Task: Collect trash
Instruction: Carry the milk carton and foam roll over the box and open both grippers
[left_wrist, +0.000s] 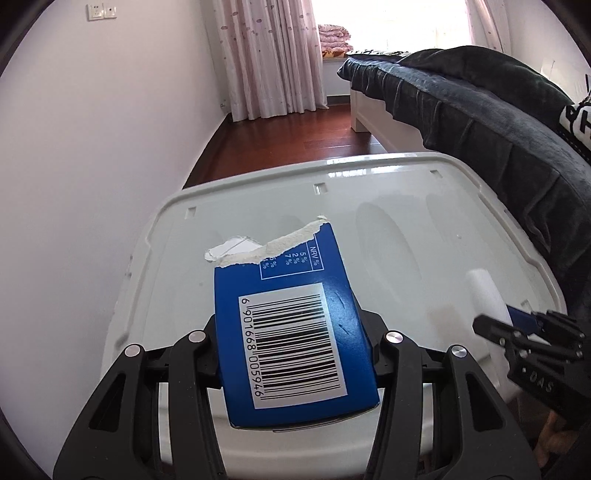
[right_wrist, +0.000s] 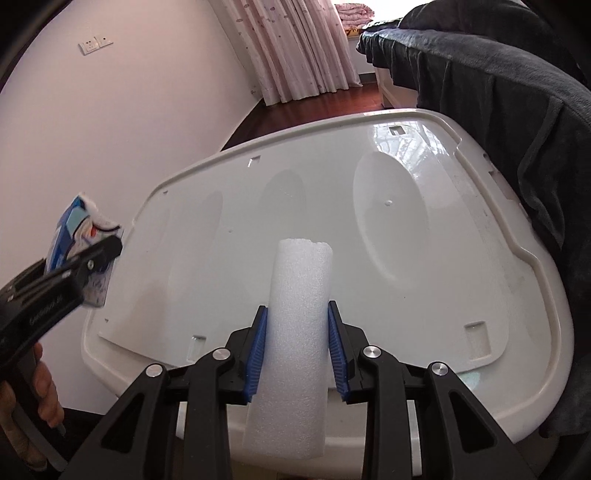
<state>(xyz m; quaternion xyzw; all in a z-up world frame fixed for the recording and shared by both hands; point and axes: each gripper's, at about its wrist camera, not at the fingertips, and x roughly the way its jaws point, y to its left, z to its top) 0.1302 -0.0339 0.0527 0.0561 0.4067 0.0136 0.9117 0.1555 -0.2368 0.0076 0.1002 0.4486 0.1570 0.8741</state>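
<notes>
L gripper (left_wrist: 295, 354) has its jaws clamped on the torn blue carton piece (left_wrist: 291, 332), long axis running fwd along the fingers, torn edge at the far end, held above the white bin lid (left_wrist: 406, 206). R gripper (right_wrist: 297, 350) has jaws clamped on the white foam tube (right_wrist: 295, 325), axis also fwd, over the same lid. Both pieces look off the bench; no trash receptacle in view, so neither hand is clearly nearer to one

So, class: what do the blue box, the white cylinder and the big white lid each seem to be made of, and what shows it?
Blue box: printed cardboard, probably; its torn edge shows pale fibrous layers.
White cylinder: foam, by its fine bubbly matt surface.
Big white lid: glossy moulded plastic, judging by window reflections and pressed-in hollows.
</notes>
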